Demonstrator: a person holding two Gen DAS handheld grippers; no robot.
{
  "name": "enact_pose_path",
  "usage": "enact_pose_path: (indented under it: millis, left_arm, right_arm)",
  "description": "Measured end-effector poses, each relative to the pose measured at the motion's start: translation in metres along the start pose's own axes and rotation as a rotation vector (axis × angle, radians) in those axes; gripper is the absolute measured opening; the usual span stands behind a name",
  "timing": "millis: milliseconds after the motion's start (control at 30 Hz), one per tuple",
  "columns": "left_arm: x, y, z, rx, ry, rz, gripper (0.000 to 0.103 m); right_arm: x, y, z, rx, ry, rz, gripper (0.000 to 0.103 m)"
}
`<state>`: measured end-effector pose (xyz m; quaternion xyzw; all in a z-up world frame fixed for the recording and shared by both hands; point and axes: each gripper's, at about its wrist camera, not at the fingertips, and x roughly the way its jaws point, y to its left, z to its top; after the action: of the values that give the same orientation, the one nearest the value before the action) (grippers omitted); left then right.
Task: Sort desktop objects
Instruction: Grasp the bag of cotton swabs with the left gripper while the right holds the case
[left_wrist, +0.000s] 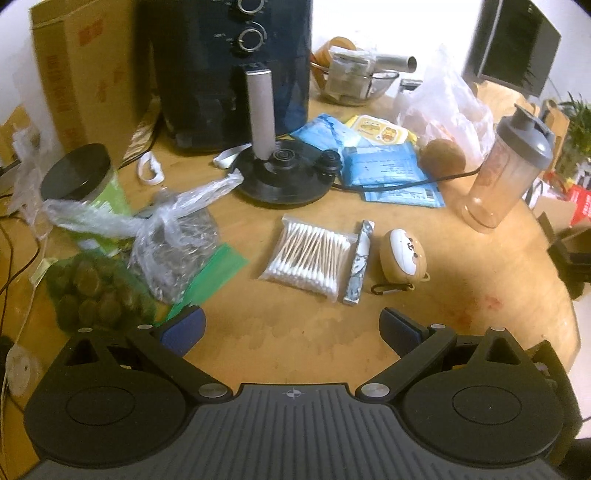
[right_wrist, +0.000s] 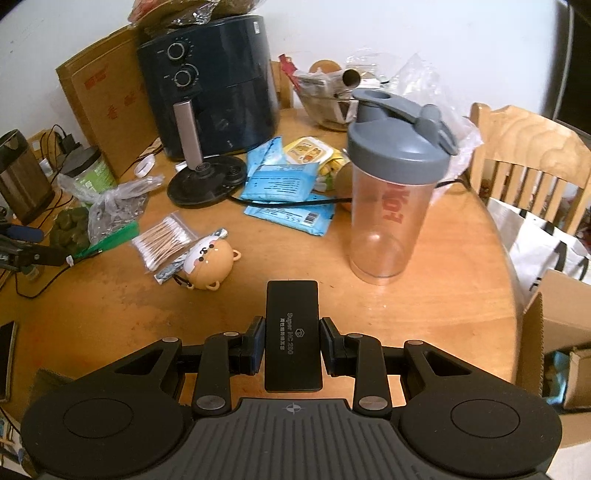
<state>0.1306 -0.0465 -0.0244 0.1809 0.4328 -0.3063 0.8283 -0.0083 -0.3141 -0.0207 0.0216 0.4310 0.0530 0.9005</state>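
The round wooden table (right_wrist: 461, 258) spread out ahead of both grippers, crowded toward its far side. Farthest ahead of the right gripper and to its left stood the dark air fryer (right_wrist: 214, 92), with a black kettle base (right_wrist: 207, 179) in front of it. Ahead and to the right, nearer, rose a clear shaker bottle (right_wrist: 391, 192) with a grey lid, upright on the wood, and blue packets (right_wrist: 284, 192) lay flat between it and the kettle base. Ahead of the left gripper a bag of cotton swabs (left_wrist: 308, 256) lay on the table, a slim patterned packet (left_wrist: 360, 262) just beside it on the right, then a bear-shaped case (left_wrist: 404, 254) beside that; all three sat close in front of the fingertips but apart from them. To the left of that gripper lay knotted plastic bags (left_wrist: 173, 236). The right gripper (right_wrist: 291, 343) pinched a black rectangular device (right_wrist: 292, 332) from both sides, its blue pads pressed against the long edges and the far end of the device jutting forward beyond the fingers above the table. The left gripper (left_wrist: 291, 328) was spread wide, its fingers (left_wrist: 184, 328) held nothing and hovered over bare wood.
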Motion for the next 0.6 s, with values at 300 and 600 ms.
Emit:
enact_pose_path:
  millis: [300,600]
  left_arm:
    - [0.034,-0.004,0.017,0.082,0.011,-0.027,0.103]
    - [0.075,-0.006,0.038,0.151,0.023,-0.041,0.103]
  right_arm:
    - [-0.014,-0.007,-0.011,0.047,0.004,-0.037,0.034]
    - [-0.024,-0.014,-0.023,0.102,0.02,-0.078,0.034]
